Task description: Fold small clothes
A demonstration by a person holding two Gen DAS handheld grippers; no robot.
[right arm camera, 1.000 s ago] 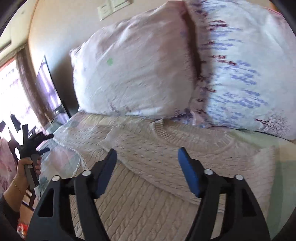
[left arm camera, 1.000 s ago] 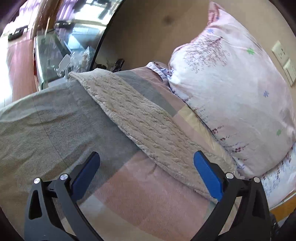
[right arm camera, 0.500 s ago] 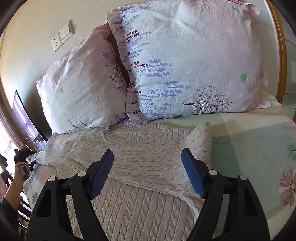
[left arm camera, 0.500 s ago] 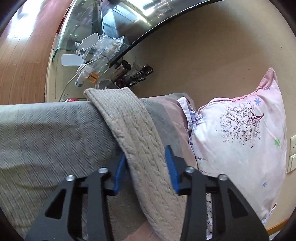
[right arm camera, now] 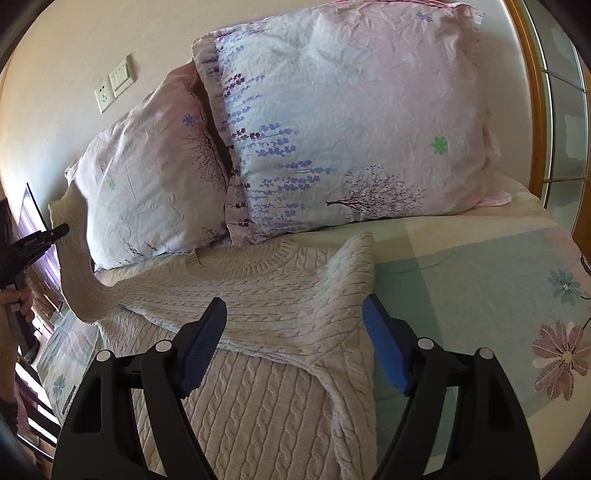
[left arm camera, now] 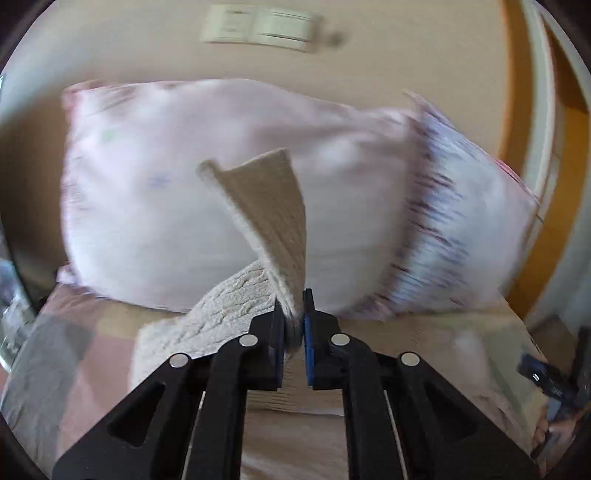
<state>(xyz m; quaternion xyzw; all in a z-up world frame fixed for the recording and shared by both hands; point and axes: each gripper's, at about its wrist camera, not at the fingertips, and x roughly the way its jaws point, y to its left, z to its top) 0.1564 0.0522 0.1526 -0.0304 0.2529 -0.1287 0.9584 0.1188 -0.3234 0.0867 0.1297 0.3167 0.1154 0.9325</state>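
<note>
A cream cable-knit sweater (right arm camera: 258,302) lies on the bed below the pillows, its right sleeve folded across the chest. My left gripper (left arm camera: 294,321) is shut on the left sleeve (left arm camera: 269,210), which stands up from the jaws, cuff uppermost. In the right wrist view that gripper (right arm camera: 55,232) holds the sleeve (right arm camera: 74,266) lifted at the far left. My right gripper (right arm camera: 295,343) is open and empty, hovering over the sweater's body.
Two floral pillows (right arm camera: 332,122) (right arm camera: 147,177) lean on the wall behind the sweater. The bedsheet (right arm camera: 480,280) spreads to the right. A wooden frame (right arm camera: 535,110) bounds the bed's far right. Wall switches (left arm camera: 258,27) sit above the pillows.
My left gripper closed on the left sleeve, lifted it off the bed and swung round to face the pillows. My right gripper stayed open and shifted slightly over the sweater.
</note>
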